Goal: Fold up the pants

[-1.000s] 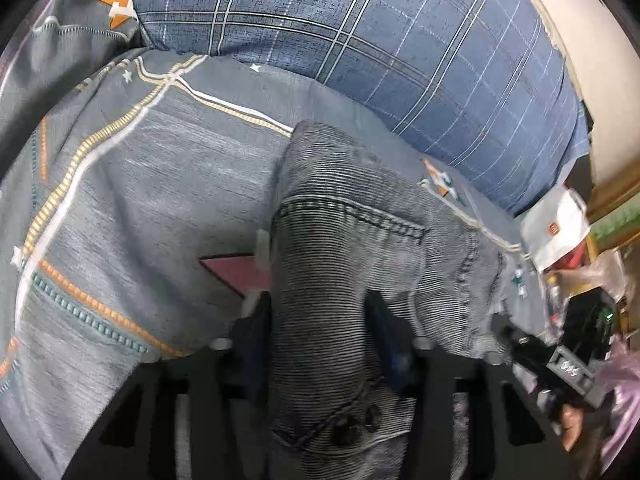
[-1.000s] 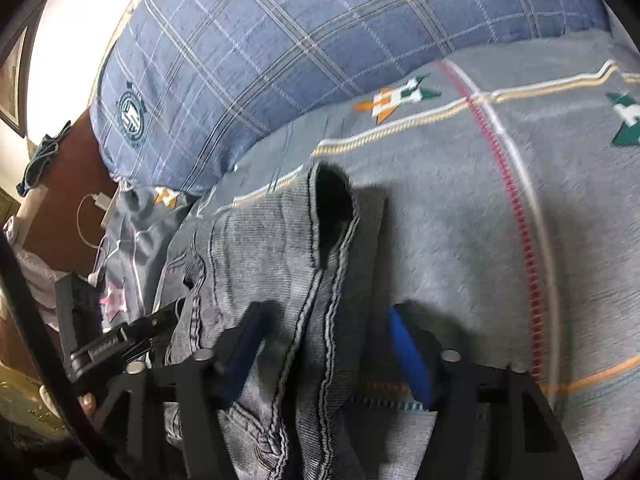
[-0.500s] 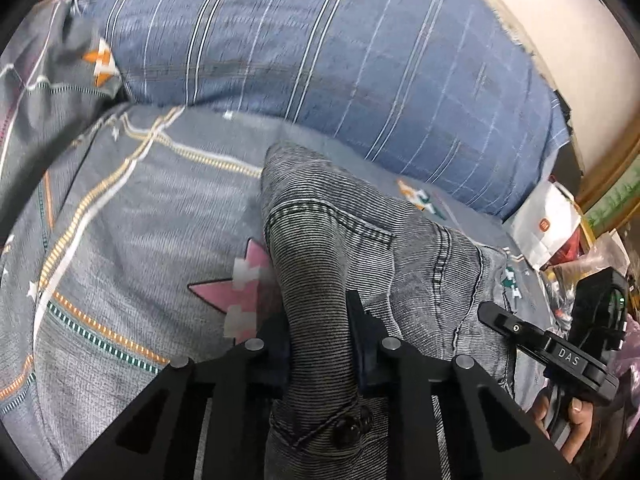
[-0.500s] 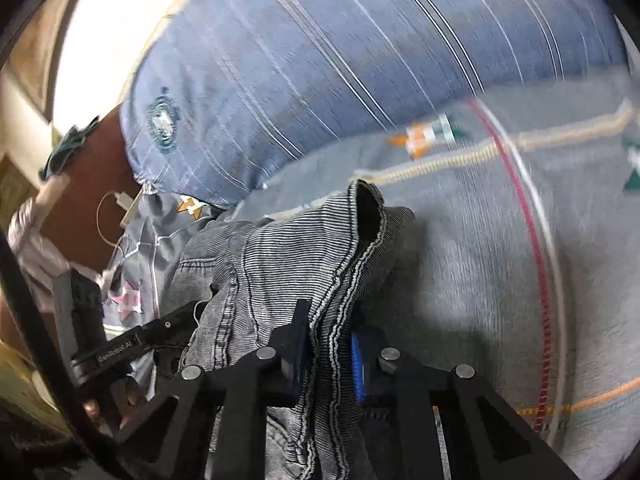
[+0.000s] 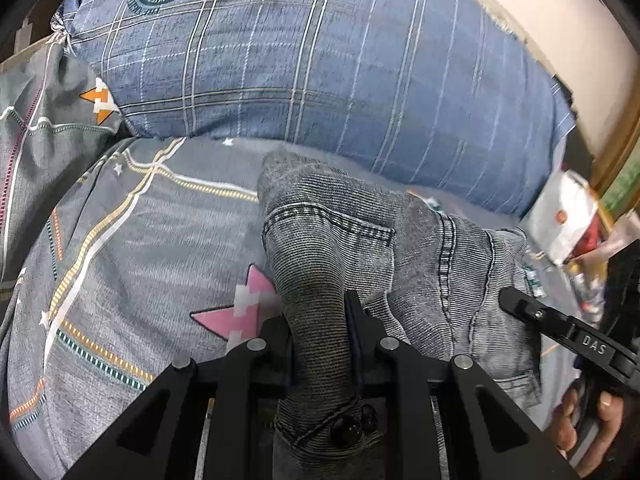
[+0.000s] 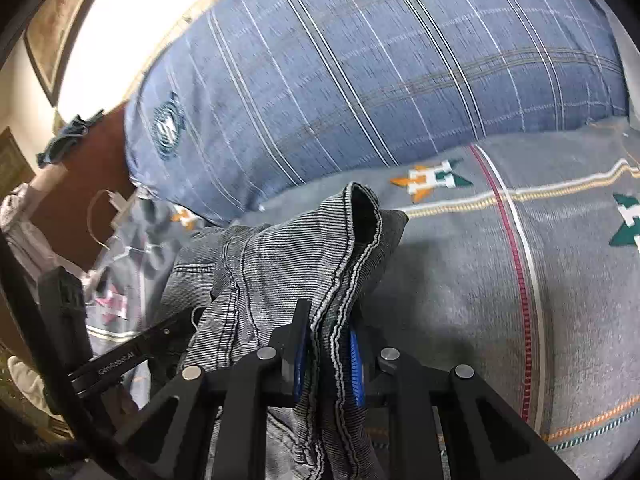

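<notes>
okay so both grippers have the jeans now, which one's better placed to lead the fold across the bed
Right, probably. The right gripper pinches a hemmed edge of the pants with open bedspread beside it; the left gripper clamps a bunched part near the buttons.

Blue plaid pillow (image 5: 320,80), grey patterned bedsheet (image 5: 140,240), white packet (image 5: 564,216)

Grey denim against grey and blue bedding

The pants (image 5: 340,248) are seen in grey, finely ribbed denim with dark stitching. The bedsheet (image 5: 152,232) is marked in grey with white, yellow and orange stripes, a magenta line, and pink, orange and teal stars. The pillow (image 5: 320,68) is patterned in blue plaid with a teal round emblem. Blue pads (image 6: 356,364) are shown on the black right gripper (image 6: 326,364).
</notes>
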`<state>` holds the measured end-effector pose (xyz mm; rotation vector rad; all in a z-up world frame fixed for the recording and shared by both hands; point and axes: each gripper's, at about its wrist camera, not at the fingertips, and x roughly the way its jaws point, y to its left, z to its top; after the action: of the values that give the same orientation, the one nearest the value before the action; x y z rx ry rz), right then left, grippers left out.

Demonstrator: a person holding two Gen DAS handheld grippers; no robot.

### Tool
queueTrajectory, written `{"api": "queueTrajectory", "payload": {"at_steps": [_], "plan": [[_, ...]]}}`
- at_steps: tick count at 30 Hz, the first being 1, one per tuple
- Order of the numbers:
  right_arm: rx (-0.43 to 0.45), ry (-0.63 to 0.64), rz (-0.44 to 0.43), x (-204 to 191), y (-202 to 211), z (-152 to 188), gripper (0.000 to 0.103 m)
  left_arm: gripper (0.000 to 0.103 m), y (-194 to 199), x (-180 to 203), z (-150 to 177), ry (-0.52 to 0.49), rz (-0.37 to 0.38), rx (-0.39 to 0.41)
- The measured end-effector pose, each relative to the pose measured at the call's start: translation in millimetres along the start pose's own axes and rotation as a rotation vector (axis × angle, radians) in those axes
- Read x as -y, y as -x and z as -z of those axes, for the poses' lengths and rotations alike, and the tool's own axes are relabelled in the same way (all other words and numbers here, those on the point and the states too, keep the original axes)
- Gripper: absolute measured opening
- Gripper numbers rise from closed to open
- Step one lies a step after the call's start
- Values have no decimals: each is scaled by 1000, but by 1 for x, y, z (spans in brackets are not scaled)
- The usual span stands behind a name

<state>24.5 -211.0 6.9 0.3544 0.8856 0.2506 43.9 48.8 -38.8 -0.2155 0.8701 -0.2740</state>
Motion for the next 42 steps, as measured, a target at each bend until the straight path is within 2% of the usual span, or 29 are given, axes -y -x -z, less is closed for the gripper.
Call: {"api": "queueTrajectory", "payload": {"at_steps": [8,14,26,32,36,38,40,42], "plan": [[-20,-3,40,5,-4,8,19,25,-2,10,15,-80,-76,41],[-16,15,55,1,-3,9,19,25,-1,12,17,-77,-82,44],[-18,32,87,0,-5,9,19,27,-1,19,21,-133,-138,70],[-16,58,118,-4,-6,9,23,32,-1,18,23,-127,-148,81],[-15,54,120,-3,-6,9,23,34,0,22,25,-159,-169,95],[-13,53,126,-2,-5,9,24,39,2,24,26,-169,-186,105],[-9,49,142,-2,-3,10,26,52,5,25,27,-181,-203,118],[-5,39,155,-2,1,12,27,59,10,27,27,-198,-211,140]]}}
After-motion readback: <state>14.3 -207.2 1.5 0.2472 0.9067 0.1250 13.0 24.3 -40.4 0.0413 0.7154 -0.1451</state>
